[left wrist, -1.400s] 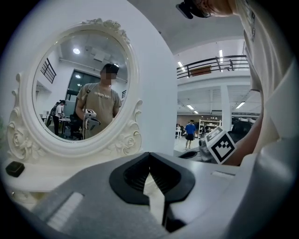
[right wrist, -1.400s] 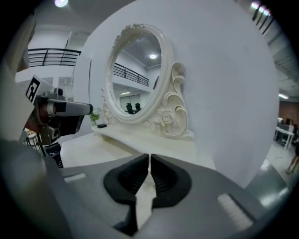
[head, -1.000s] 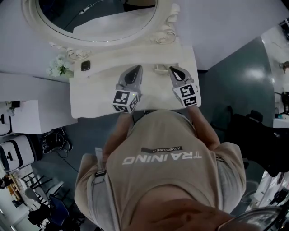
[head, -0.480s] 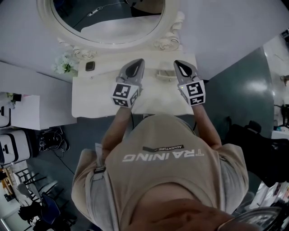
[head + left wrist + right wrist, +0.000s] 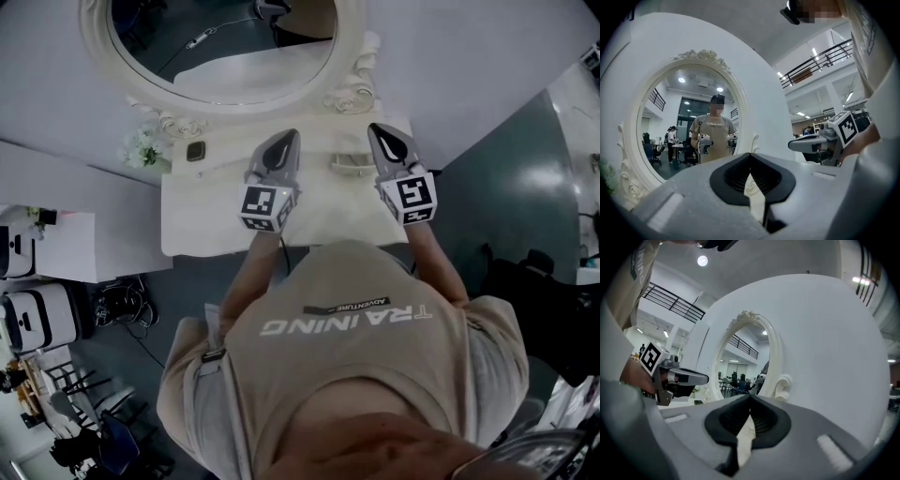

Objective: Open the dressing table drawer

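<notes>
Filling the foreground of the head view is the person's beige shirt, with both forearms reaching out over the near edge of the dressing table. No view shows the front of the drawer. The left gripper is held level above the middle of the pale top, its jaws closed together with nothing between them. The right gripper is level too, above the right side of the top, its jaws likewise pressed together and empty. Between the two tips, near the far edge, lies a pale long thing. A small dark square thing sits at the far left corner, with white flowers just beyond it. An oval mirror in an ornate white frame rises from the far edge against the white wall.
</notes>
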`<state>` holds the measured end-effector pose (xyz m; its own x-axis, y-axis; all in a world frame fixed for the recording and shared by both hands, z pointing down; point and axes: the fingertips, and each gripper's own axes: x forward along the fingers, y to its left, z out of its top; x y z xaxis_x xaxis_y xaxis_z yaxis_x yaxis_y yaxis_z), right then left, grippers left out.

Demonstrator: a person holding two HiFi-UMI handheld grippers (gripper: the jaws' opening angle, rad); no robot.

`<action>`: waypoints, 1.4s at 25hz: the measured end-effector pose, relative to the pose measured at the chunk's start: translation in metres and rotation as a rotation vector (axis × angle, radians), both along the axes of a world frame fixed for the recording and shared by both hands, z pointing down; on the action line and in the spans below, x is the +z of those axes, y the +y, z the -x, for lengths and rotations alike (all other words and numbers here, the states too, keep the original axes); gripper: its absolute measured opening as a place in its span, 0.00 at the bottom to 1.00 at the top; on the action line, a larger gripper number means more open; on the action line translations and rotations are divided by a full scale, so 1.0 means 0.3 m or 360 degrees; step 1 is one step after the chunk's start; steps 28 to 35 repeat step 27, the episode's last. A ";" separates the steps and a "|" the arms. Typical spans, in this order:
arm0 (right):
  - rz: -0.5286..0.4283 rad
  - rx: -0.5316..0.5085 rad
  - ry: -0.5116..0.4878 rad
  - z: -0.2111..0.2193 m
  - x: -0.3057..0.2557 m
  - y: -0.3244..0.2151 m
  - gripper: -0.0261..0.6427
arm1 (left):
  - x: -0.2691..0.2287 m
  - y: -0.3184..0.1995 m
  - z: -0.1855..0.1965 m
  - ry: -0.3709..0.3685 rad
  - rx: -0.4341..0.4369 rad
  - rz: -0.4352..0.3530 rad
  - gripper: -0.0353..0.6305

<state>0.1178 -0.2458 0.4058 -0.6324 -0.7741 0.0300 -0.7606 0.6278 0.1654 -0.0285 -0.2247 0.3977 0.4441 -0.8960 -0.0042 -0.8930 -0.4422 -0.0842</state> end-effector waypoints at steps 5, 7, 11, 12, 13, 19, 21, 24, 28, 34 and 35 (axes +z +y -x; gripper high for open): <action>0.0018 -0.0031 0.0044 0.017 0.022 0.009 0.04 | 0.026 0.001 0.001 -0.0011 0.0010 0.0016 0.06; 0.0013 -0.0056 0.0056 0.025 0.028 0.019 0.04 | 0.057 0.002 -0.001 0.0006 0.0009 0.0054 0.06; 0.0038 -0.0069 0.0073 0.012 0.046 0.014 0.04 | 0.097 -0.001 -0.024 0.0019 0.0035 0.0110 0.06; 0.0034 -0.0067 0.0092 0.012 0.049 0.011 0.04 | 0.104 -0.002 -0.026 0.0019 0.0039 0.0119 0.06; 0.0026 -0.0066 0.0119 0.012 0.053 0.008 0.04 | 0.109 -0.003 -0.027 0.0020 0.0041 0.0129 0.06; 0.0045 -0.0072 0.0121 -0.005 0.064 -0.008 0.04 | 0.112 -0.022 -0.045 0.0031 0.0048 0.0139 0.06; 0.0054 -0.0075 0.0092 -0.007 0.069 -0.021 0.04 | 0.118 -0.028 -0.047 0.0033 0.0036 0.0137 0.06; 0.0079 -0.0065 0.0047 -0.018 0.083 -0.043 0.04 | 0.151 -0.030 -0.057 0.0049 0.0011 0.0164 0.06; 0.0103 -0.0050 0.0021 -0.043 0.097 -0.060 0.04 | 0.178 -0.030 -0.086 0.0065 0.0009 0.0190 0.06; 0.0103 -0.0050 0.0021 -0.043 0.097 -0.060 0.04 | 0.178 -0.030 -0.086 0.0065 0.0009 0.0190 0.06; 0.0103 -0.0050 0.0021 -0.043 0.097 -0.060 0.04 | 0.178 -0.030 -0.086 0.0065 0.0009 0.0190 0.06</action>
